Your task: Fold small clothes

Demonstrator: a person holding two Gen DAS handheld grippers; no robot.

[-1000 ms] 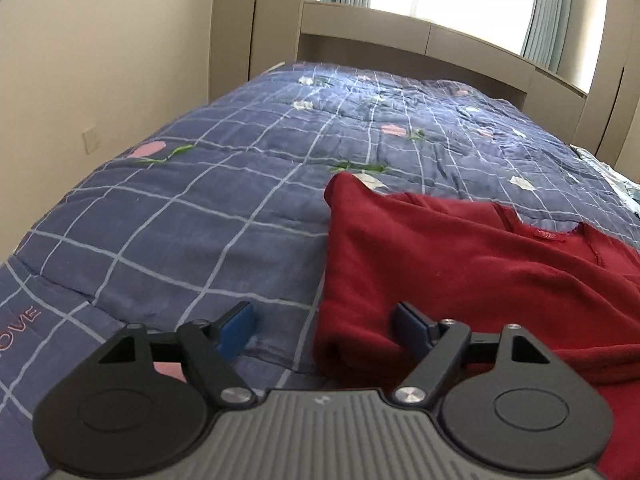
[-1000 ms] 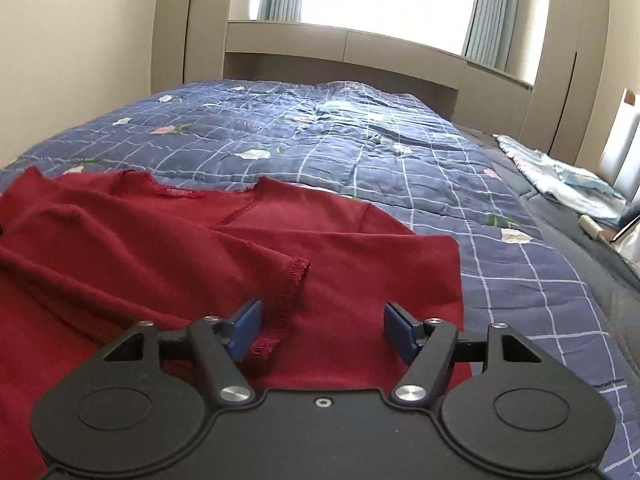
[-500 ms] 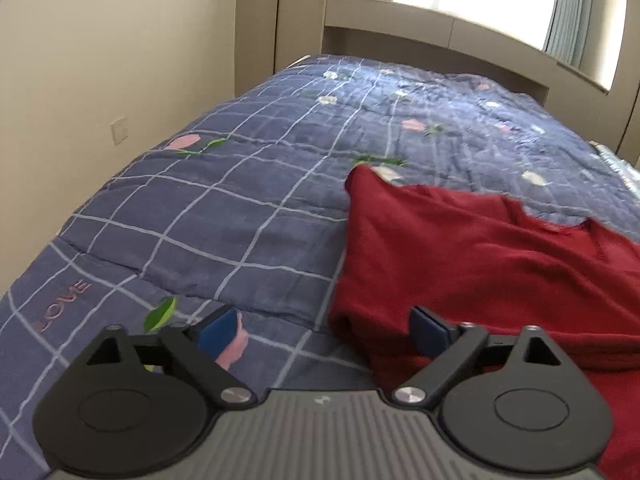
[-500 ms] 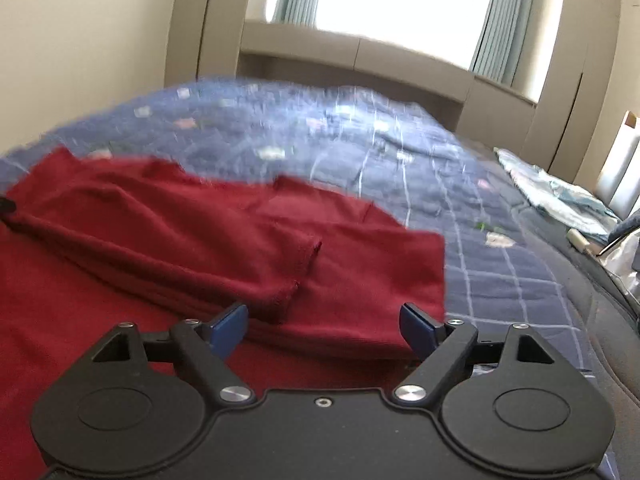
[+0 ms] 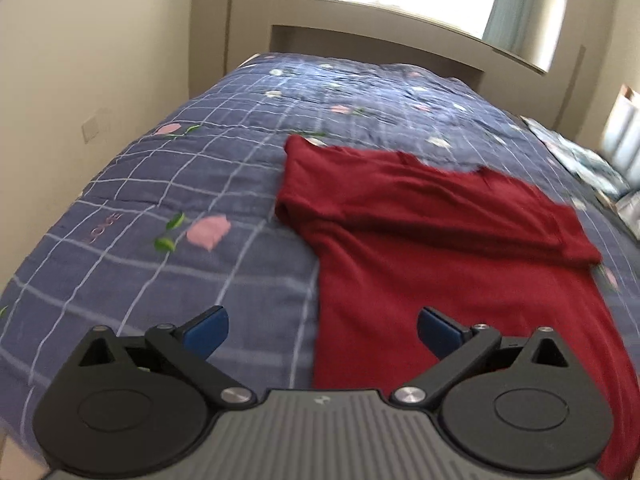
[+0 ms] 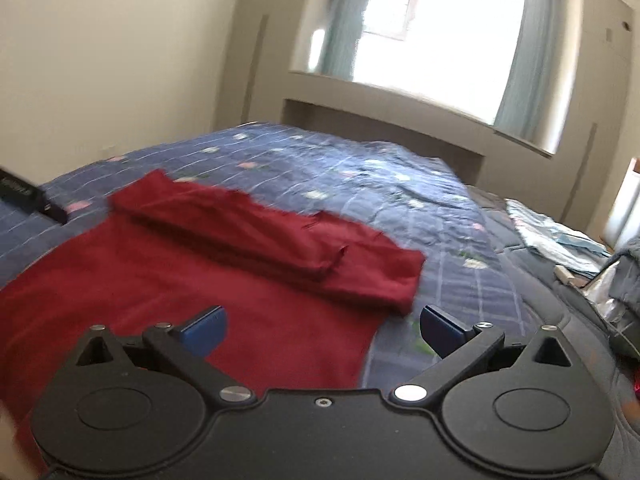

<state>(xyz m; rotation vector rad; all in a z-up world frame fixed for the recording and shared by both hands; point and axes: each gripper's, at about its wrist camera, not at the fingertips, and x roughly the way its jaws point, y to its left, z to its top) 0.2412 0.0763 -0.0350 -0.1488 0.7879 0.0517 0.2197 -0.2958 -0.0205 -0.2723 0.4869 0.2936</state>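
Nearest the cameras, the left gripper [image 5: 322, 330] and the right gripper [image 6: 322, 330] are both seen with fingers [image 5: 206, 330] spread; those jaws are opening to their widest, and nothing is held between them. A second ago the blue pads stood low over the red shirt [image 5: 440, 240], with cloth just at them; now both grippers have been drawn back and lifted, and the cloth has been let go. From this it is judged that one fold has been laid and released, and that the next grasp is being prepared. Both grippers are tilted downward toward the bed [image 5: 180, 168], the left more steeply. Beyond them, the shirt is spread on the blue checked quilt, with its sleeve [image 6: 248, 240] folded across the upper part. Farther off, the window [image 6: 432, 36] is seen.
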